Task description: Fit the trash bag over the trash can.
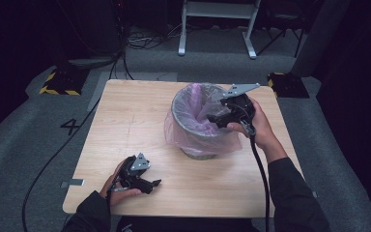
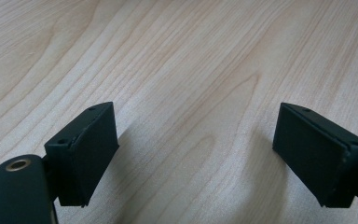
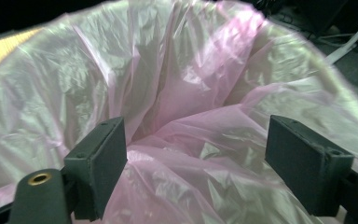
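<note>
A grey waste bin point(image 1: 195, 147) stands near the middle of the wooden table point(image 1: 125, 121), lined with a thin pink plastic bag point(image 1: 193, 104) whose edge hangs over the rim. My right gripper point(image 1: 213, 119) hovers over the bin's right rim, pointing left into it. Its jaws stand wide apart over the bag's folds point(image 3: 186, 135), and no plastic is pinched between the pads point(image 3: 105, 161). My left gripper point(image 1: 153, 185) rests low near the table's front left edge. It is open, with bare wood point(image 2: 191, 140) between its pads.
The bin sits closer to the right side of the table. Black cables point(image 1: 53, 154) trail over the grey floor at left. A white frame point(image 1: 217, 24) and yellow-black striped blocks point(image 1: 58, 84) stand beyond the table's far edge.
</note>
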